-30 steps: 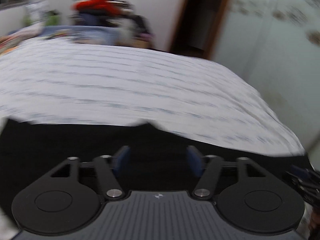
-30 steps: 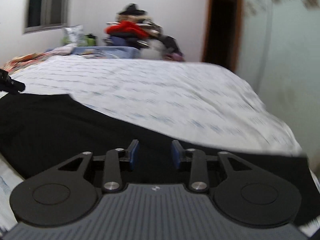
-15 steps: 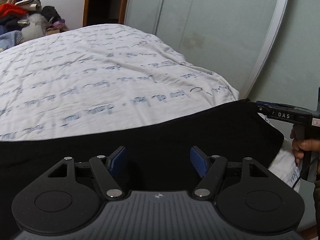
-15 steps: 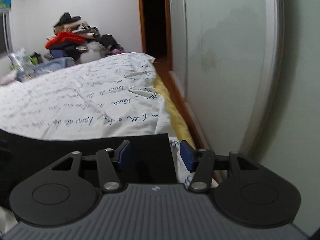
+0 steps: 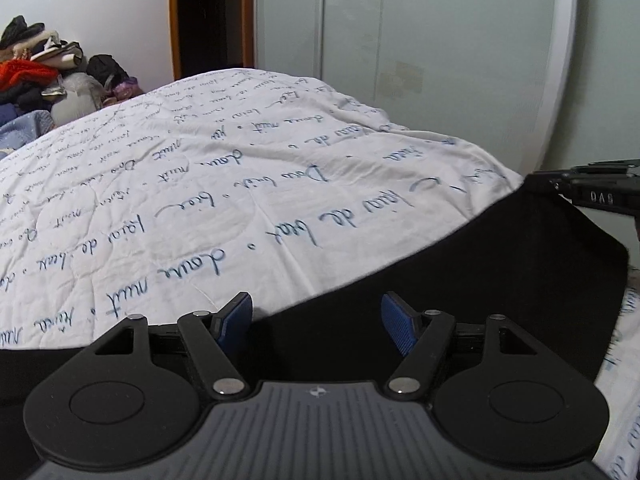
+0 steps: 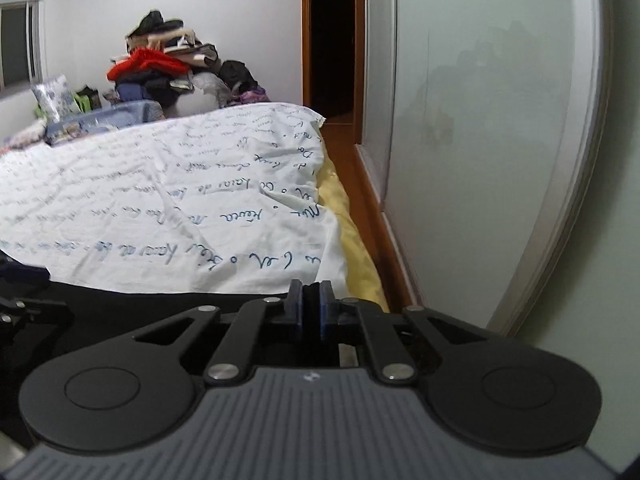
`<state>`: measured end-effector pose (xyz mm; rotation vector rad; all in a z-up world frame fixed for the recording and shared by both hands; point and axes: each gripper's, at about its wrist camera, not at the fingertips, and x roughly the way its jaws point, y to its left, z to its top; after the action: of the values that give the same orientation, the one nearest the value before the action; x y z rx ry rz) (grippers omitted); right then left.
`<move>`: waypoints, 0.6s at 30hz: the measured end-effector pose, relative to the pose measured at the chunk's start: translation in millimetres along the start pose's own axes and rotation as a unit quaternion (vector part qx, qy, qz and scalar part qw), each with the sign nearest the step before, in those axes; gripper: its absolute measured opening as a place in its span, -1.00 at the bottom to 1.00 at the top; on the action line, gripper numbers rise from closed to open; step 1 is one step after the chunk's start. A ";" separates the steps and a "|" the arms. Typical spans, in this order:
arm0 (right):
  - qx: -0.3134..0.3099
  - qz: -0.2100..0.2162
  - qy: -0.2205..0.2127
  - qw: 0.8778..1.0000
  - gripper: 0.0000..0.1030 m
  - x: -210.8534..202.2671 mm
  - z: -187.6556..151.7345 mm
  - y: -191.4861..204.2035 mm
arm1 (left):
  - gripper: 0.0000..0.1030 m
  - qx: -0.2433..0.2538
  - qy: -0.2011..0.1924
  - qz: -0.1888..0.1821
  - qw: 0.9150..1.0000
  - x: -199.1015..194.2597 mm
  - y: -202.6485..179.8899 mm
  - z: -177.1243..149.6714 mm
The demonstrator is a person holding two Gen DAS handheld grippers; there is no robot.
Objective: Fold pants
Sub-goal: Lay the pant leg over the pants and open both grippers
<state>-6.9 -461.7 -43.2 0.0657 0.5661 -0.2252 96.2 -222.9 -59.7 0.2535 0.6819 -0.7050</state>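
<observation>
Black pants (image 5: 460, 272) lie along the near edge of a bed with a white script-printed cover (image 5: 200, 184). My left gripper (image 5: 316, 320) is open, its blue pads above the pants' upper edge, holding nothing. My right gripper (image 6: 310, 310) is shut at the pants' corner by the bed's right edge, with the black cloth (image 6: 160, 304) running off to the left; the cloth seems pinched between the pads. The right gripper's tip also shows in the left wrist view (image 5: 592, 190) at the pants' far right corner.
A pile of clothes (image 6: 168, 68) sits beyond the bed's far end. A frosted sliding wardrobe door (image 6: 480, 120) runs close along the bed's right side. A dark doorway (image 6: 332, 40) stands behind. A yellow sheet (image 6: 352, 240) shows at the bed's edge.
Both grippers swung right toward the pants' right end. My right gripper went from open to shut at the pants' corner. The left gripper stayed open.
</observation>
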 end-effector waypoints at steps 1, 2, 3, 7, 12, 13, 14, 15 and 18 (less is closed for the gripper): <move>-0.013 -0.009 0.002 1.000 -0.86 3.6 0.1 4.4 | 0.38 -0.008 0.002 0.003 1.000 -0.9 2.4 1.3; -0.028 -0.019 0.008 0.999 -0.86 8.9 -0.5 9.8 | 0.37 -0.015 0.004 0.002 1.000 -4.4 5.4 2.4; -0.041 -0.029 0.016 0.999 -0.84 12.8 -1.5 15.0 | 0.37 -0.020 0.006 0.000 1.000 -10.4 8.9 3.4; -0.091 -0.091 0.000 0.992 -0.49 -1.6 -0.9 40.9 | 0.49 -0.025 -0.003 -0.001 1.000 -41.2 27.1 1.8; -0.108 0.074 -0.001 0.991 -0.58 -26.8 5.2 89.4 | 0.55 -0.036 -0.001 0.031 0.999 -51.1 51.2 -3.8; -0.124 0.093 0.011 0.988 -0.58 -21.9 3.6 101.1 | 0.55 -0.036 0.012 0.039 0.999 -44.5 53.5 -4.6; -0.142 0.093 0.025 0.985 -0.58 -12.8 1.2 111.8 | 0.55 -0.028 0.028 0.040 0.998 -35.1 54.9 -5.4; -0.157 0.076 0.038 0.984 -0.58 -1.0 -2.0 117.9 | 0.55 -0.020 0.043 0.042 0.998 -27.3 56.2 -7.6; -0.126 0.031 0.042 0.991 -0.52 12.4 -4.0 107.6 | 0.55 -0.030 0.023 0.037 0.999 -40.0 53.1 -11.2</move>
<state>25.9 -358.8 -53.3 -0.1528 0.6716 -0.0883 103.9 -158.1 -42.5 0.2384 0.7333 -0.6088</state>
